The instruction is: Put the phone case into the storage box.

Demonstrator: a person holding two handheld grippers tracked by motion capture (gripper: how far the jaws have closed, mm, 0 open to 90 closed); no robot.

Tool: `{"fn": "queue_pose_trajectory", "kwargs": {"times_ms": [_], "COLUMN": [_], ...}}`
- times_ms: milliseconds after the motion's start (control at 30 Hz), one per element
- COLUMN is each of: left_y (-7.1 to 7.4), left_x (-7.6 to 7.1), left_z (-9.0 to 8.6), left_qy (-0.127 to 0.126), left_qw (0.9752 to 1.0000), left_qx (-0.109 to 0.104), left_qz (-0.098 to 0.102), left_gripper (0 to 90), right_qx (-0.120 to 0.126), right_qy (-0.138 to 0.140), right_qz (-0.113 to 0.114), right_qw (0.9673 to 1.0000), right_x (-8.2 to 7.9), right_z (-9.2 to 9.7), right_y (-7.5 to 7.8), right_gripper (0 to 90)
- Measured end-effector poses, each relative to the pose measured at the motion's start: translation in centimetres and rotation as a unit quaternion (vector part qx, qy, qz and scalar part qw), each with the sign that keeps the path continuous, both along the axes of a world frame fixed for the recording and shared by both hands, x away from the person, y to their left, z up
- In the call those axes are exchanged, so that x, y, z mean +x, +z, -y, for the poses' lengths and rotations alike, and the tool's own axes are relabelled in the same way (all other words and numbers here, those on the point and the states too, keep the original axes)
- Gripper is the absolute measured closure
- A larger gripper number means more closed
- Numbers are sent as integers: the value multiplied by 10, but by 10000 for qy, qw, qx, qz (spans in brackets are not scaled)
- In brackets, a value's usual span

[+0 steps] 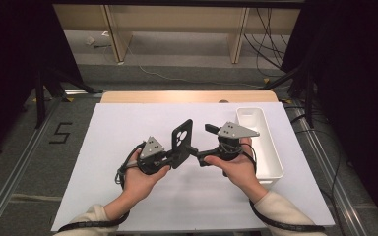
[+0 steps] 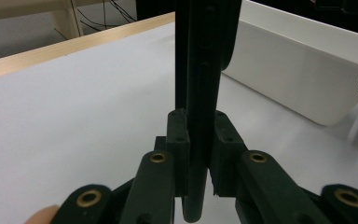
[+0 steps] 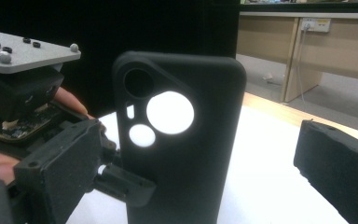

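Your left gripper (image 1: 173, 153) is closed on the lower edge of the black phone case (image 1: 181, 142) and holds it upright above the middle of the table (image 1: 128, 128). In the left gripper view the case (image 2: 200, 93) stands edge-on in the centre of the frame, pinched between the two pads (image 2: 178, 135). Your right gripper (image 1: 203, 145) is open and holds nothing; one jaw sits at the right of the case and the other at the left, so the case is between them but not touched.

In the right gripper view the case (image 3: 182, 144) is in the middle of the frame, back side to the camera, with the camera cut-outs in its upper left part. The white bin (image 1: 263, 147) stands at the right of the high view, just behind your right hand (image 1: 236, 167).

It looks like you are handing the case from one gripper to the other. To do this well, keep the left grip firm and the case vertical. Bring the right jaws over a plain part of the case, away from the cut-outs, where the thin material may fold. Close the right gripper fully before you release the left, because the soft case can slip or bend.
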State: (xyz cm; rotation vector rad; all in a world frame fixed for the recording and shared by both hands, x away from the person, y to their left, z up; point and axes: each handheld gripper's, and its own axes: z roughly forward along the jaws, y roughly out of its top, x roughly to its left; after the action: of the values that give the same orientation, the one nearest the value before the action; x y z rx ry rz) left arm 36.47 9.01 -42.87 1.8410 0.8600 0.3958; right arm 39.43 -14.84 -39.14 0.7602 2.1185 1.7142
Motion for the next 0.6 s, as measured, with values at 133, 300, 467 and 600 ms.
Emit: {"fn": "queue_pose_trajectory", "kwargs": {"times_ms": [133, 300, 467, 600], "left_y": [0, -1, -1, -2], "left_x": [-1, -1, -2, -3], "left_z": [2, 3, 7, 9], "left_qy": [-38, -61, -98, -143], "left_qw": [10000, 10000, 10000, 9999], "left_qx": [2, 9, 8, 4], "left_qz": [-1, 8, 6, -6], "left_gripper": [800, 800, 800, 801], "right_qx": [19, 45, 24, -5], "right_qy": [-50, -74, -55, -91], "right_qz": [-3, -11, -7, -14], "right_qw": [10000, 10000, 10000, 10000], "right_x": [1, 1, 2, 2], "right_z": [-1, -3, -7, -10], "right_y": [0, 1, 1, -1], "right_gripper": [22, 18, 7, 5]}}
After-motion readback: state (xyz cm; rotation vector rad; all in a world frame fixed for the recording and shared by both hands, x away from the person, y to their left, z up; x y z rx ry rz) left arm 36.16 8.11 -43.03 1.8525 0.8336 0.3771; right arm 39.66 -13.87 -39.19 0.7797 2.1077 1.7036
